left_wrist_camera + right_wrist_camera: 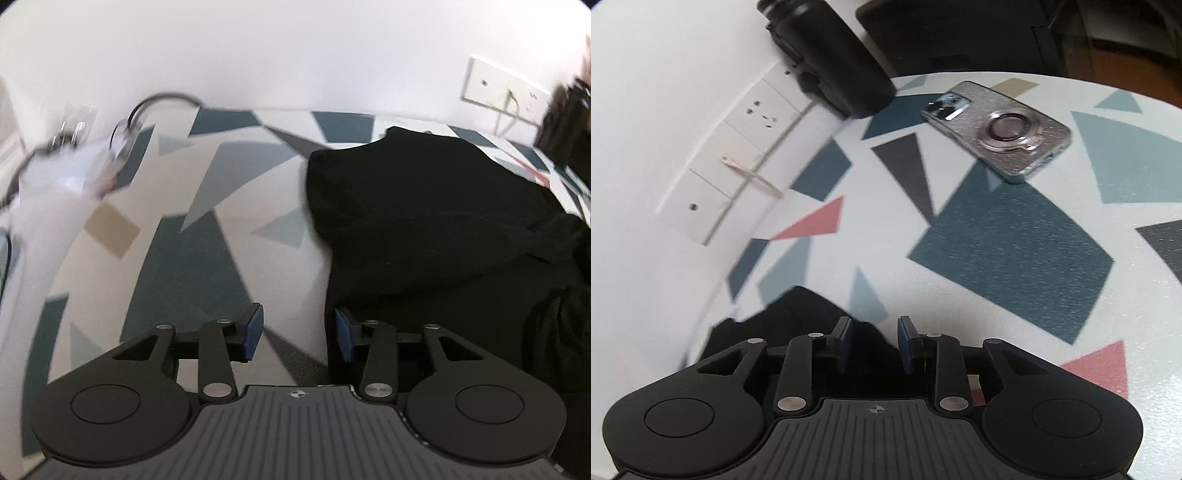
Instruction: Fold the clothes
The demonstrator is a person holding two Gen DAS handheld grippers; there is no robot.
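Both claws let go, fold looks set

Left claw (299, 332) and right claw (874, 343) hang released over the black garment (424, 221), probably lining up another fold.

The counter (1015, 251) wears a geometric-patterned cover; a black garment (424, 229) lies on it, a phone (997, 125) well apart from the garment.

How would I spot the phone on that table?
Start at the white wall socket panel in the right wrist view, then move right across the patterned tablecloth. The glittery silver-cased phone lies face down there, the only shiny thing, with a round ring holder on its back.
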